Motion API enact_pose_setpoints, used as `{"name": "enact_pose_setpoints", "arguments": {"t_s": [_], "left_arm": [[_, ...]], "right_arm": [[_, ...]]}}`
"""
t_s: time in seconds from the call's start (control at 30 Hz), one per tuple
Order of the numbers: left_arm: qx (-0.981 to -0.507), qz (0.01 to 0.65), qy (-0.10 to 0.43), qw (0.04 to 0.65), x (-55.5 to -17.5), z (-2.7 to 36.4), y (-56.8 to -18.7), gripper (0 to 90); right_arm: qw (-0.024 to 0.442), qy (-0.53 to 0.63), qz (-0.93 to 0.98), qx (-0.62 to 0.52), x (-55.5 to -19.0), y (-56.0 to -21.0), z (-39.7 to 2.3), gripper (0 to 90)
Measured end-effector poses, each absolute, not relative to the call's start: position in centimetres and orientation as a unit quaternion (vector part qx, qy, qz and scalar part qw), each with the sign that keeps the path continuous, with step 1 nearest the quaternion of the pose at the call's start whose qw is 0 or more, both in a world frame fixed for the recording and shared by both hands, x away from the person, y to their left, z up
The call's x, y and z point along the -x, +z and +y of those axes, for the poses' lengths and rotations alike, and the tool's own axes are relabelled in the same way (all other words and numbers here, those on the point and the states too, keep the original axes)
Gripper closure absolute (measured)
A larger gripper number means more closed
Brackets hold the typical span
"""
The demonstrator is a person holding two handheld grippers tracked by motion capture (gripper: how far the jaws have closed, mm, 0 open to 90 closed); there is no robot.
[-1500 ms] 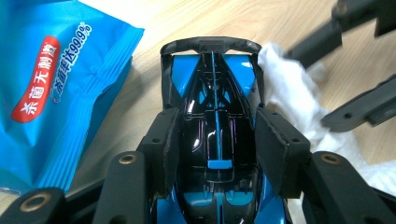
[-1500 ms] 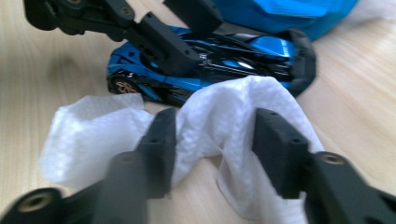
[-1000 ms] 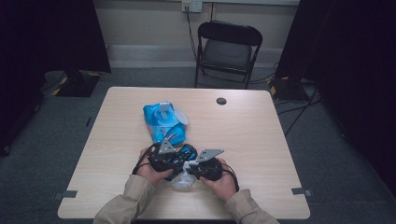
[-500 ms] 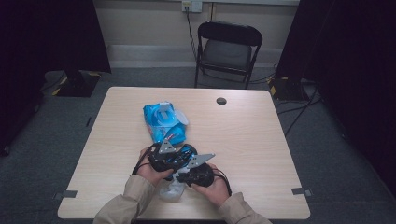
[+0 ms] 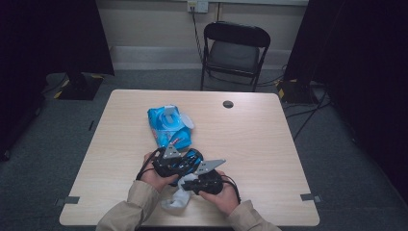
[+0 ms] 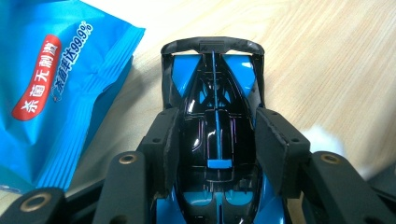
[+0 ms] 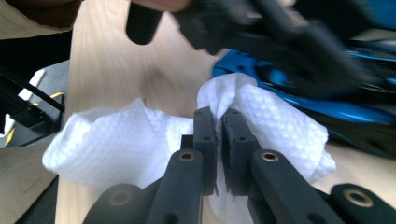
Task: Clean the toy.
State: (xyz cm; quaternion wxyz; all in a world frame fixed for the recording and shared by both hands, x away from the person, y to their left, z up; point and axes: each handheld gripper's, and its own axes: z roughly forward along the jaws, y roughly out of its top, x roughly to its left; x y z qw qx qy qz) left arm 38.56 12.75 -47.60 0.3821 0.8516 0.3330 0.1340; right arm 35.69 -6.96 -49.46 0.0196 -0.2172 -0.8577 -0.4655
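**Toy car clamped, wipe pinched beside it**

The left tongs (image 6: 212,140) grip a glossy blue-and-black plastic toy racing car (image 6: 213,107) over the pale wooden bench (image 5: 260,139). The right tongs (image 7: 218,123) pinch a crumpled white wipe (image 7: 140,135), seemingly touching the car. A blue wipes packet (image 5: 168,126) lies near.

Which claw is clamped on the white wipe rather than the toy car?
The right claw pinches the white wipe; the left claw grips the blue-and-black toy car.

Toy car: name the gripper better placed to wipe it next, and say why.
Right. The right gripper is shut on the white wipe, which already lies against the toy car. The left gripper clamps the car's body, so it probably serves best holding it steady.
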Motion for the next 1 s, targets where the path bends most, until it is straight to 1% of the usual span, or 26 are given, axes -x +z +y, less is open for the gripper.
{"name": "enact_pose_setpoints", "arguments": {"t_s": [0.07,0.3,0.47,0.67,0.8,1.0], "left_arm": [[-0.851,0.333,0.134,0.382,-38.6,12.7,-47.6,51.1],[-0.851,0.334,0.134,0.382,-38.6,12.7,-47.6,51.1],[-0.851,0.334,0.134,0.382,-38.6,12.7,-47.6,51.1],[-0.850,0.333,0.134,0.384,-38.6,12.7,-47.6,51.1],[-0.850,0.334,0.134,0.384,-38.6,12.7,-47.6,51.1],[-0.850,0.334,0.135,0.384,-38.5,12.8,-47.6,51.1]], "right_arm": [[0.015,-0.468,-0.854,0.227,-36.0,-49.1,-8.0,85.7],[-0.029,-0.472,-0.840,0.265,-37.7,-47.6,-11.8,85.8],[-0.052,-0.473,-0.826,0.301,-39.5,-47.6,-13.6,85.7],[-0.059,-0.452,-0.838,0.299,-40.1,-48.7,-12.4,85.6],[-0.055,-0.448,-0.844,0.291,-40.0,-49.2,-11.4,85.6],[-0.037,-0.440,-0.856,0.271,-39.4,-49.8,-9.4,85.6]]}}
